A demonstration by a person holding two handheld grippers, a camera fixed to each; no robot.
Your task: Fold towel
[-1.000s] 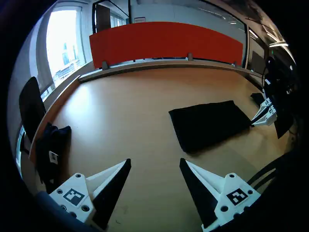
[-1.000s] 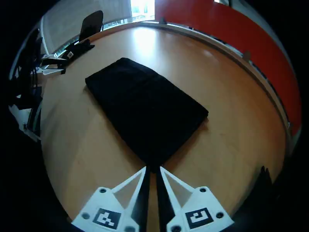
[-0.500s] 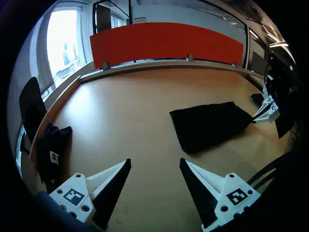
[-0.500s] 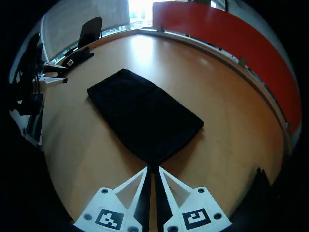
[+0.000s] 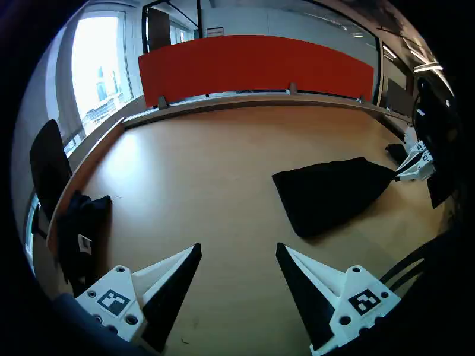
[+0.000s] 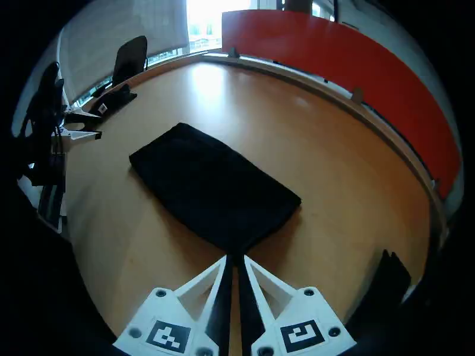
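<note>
Wooden table (image 5: 196, 172) is lying beneath the left gripper (image 5: 237, 267), whose fingers are gaping wide above bare surface; rightward, the black towel (image 5: 332, 193) is lying folded, one corner being pinched by the right gripper (image 5: 396, 174).

Towel (image 6: 214, 190) – matt black cloth; table (image 6: 332, 178) – smooth wood w/ slight sheen; red screen (image 5: 255, 62) looks matt

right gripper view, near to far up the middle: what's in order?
right gripper, fingers shut on a corner of the black towel → bare wooden table → red partition
</note>
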